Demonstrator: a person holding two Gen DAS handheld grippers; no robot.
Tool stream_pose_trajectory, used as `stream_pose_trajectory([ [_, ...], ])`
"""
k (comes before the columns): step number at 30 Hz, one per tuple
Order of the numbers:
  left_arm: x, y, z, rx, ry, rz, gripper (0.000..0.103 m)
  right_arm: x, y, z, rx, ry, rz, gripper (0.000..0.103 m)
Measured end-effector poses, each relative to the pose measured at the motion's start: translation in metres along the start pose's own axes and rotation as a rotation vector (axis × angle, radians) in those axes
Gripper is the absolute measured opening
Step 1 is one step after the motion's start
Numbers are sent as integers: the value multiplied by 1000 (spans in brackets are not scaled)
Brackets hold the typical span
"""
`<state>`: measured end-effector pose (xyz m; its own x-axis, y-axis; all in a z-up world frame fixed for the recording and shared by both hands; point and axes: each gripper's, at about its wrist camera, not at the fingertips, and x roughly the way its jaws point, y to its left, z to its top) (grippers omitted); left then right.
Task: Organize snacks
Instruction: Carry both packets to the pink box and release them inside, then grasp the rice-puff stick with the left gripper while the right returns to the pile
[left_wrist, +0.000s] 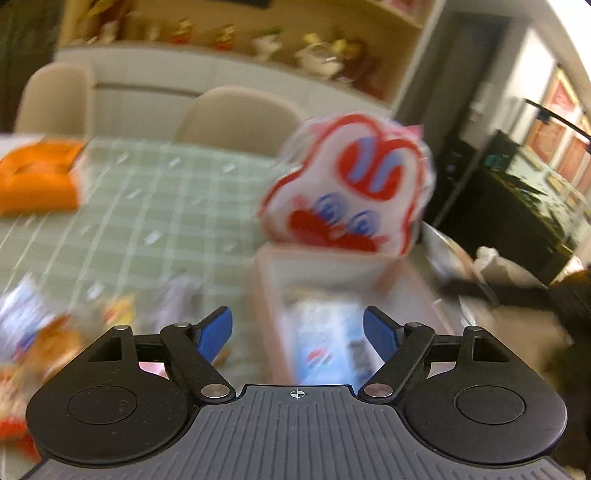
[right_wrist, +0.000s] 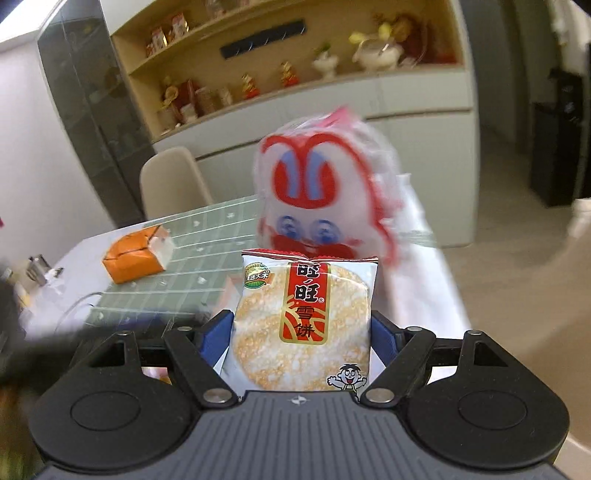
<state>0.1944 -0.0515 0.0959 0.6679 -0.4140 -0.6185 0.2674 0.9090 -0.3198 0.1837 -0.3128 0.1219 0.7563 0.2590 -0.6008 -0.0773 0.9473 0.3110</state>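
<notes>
Pinched between the blue pads of the right gripper is a rice cracker packet, held upright with its printed face toward the camera and its lower edge sunk between the jaws. Just beyond it, a large white bag with a red and blue cartoon face is seen standing up out of a container, blurred. Further off to the gripper's left, an orange package lies on the green checked tablecloth.

Seen from the left wrist, the left gripper is spread apart and nothing is held in it. Directly ahead of its fingers a pale pink bin is seen, with a blue and white packet lying inside and the cartoon-faced bag rising at its far end. Loose snack wrappers are scattered low to this gripper's left, too blurred to be identified.

The packet is judged to be very light, with a slick film wrapper puffed by air and a brittle cracker inside. Hard squeezing across the middle could crack the contents, and the film may slide under a loose grip. A moderate pinch low on the flat faces, as now, or at a sealed crimped edge, is judged safest.
</notes>
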Motion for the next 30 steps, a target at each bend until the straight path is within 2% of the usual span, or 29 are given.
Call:
stream_pose_trajectory([
  [2,-12,17,-13,-38,35,5,83,44,4,14,-31,97,0,80],
  [4,-24,35,-28,-63,67,14,83,85,13,16,-90,208,-100,79],
  [5,-30,42,-35,-67,77,19,83,91,17,15,-101,218,-114,79],
  [7,-38,57,-51,-66,100,45,83,98,21,9,-87,241,-83,79],
  [12,-42,85,-71,-89,123,91,83,88,45,-3,-82,168,-118,79],
  [17,-58,106,-69,-112,97,141,82,80,93,-7,-93,145,3,79],
  [21,-67,112,-67,-95,106,127,81,105,130,-1,-72,206,82,79],
  [25,-78,122,-68,-94,108,105,81,163,176,-14,-184,308,6,79],
  [27,-83,130,-70,-108,115,88,75,190,191,-24,-240,350,-40,75],
  [30,-87,140,-75,-125,127,79,71,208,194,-30,-259,305,-90,75],
])
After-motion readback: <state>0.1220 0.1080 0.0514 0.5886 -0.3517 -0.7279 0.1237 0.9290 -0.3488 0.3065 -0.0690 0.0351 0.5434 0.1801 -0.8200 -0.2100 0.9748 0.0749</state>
